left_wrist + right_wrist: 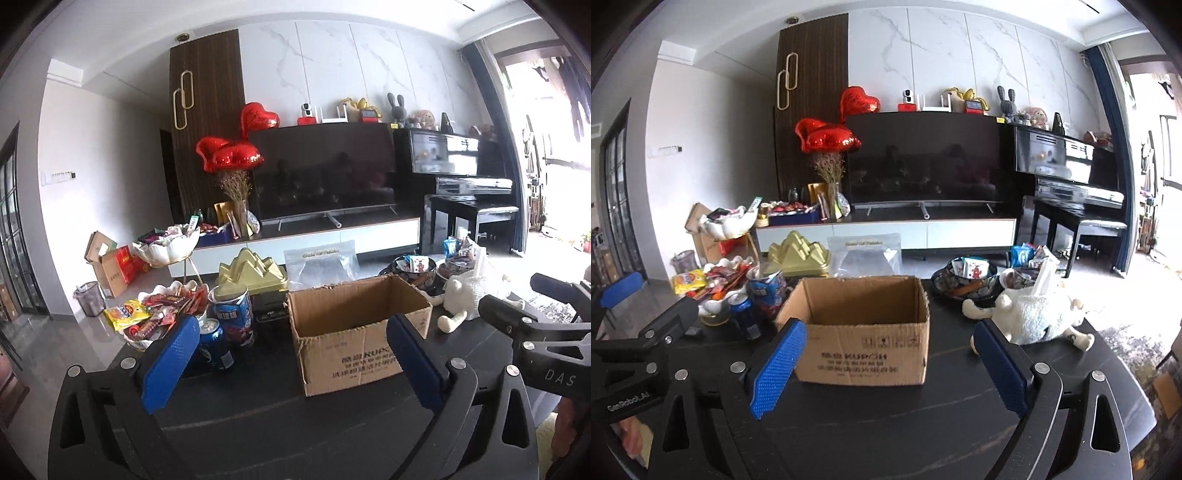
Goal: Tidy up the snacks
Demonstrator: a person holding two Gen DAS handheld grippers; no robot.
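Two hand-held grippers with blue textured finger pads hover low over a dark stone-patterned tabletop (886, 413), each with its jaws spread wide and nothing between them: the left gripper (291, 363) faces the front left corner of the box, and the right gripper (888, 367) frames the box head-on. Largest of the things on the table is an open brown corrugated cardboard box (862, 328) with printed lettering on its front wall, standing upright near the middle; its inside shows only bare cardboard. To its right lies a white fluffy plush toy (1034, 315) on its side, touching the table. Behind the box stand a clear resealable plastic bag (320, 264) and a gold ridged plastic tray (251, 275), side by side. The snacks sit at both ends: left of the box, a white shell-shaped dish heaped with red and yellow snack packets (162, 314), with a blue printed cylindrical canister (232, 314) and a blue drink can (214, 341) just beside it; right of the box and behind the plush toy, a dark patterned bowl holding small packets (964, 278). None of the snacks is in the box.
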